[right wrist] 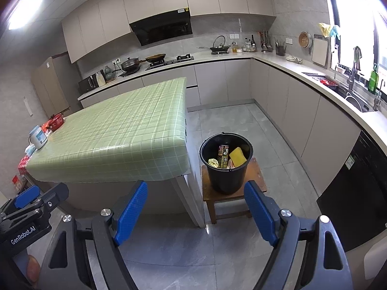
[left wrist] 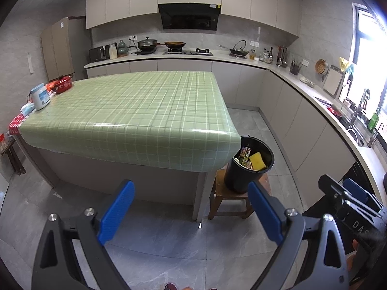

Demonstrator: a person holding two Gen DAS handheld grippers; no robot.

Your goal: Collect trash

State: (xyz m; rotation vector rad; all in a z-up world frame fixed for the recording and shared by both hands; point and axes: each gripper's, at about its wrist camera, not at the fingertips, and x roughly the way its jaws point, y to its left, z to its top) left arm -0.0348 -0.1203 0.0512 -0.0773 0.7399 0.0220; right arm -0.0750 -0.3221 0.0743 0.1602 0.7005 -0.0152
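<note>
Left gripper (left wrist: pixel 191 215) jaws wide apart, empty, above floor. Right gripper (right wrist: pixel 196 215) likewise spread, empty. Black bin (right wrist: pixel 226 169) on wooden stool (right wrist: pixel 256 178) beside table (right wrist: pixel 116 133); yellow sponge (right wrist: pixel 237 155), can (right wrist: pixel 223 155) inside bin.

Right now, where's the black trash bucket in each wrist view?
Left wrist: black bucket right of centre, partly behind the table corner.
Right wrist: black bucket just right of centre, fully visible.
Shared landmark: the wooden stool under it, beside the green checked table.

Green checked tablecloth (left wrist: pixel 135 111), black bucket (right wrist: pixel 226 176)
</note>
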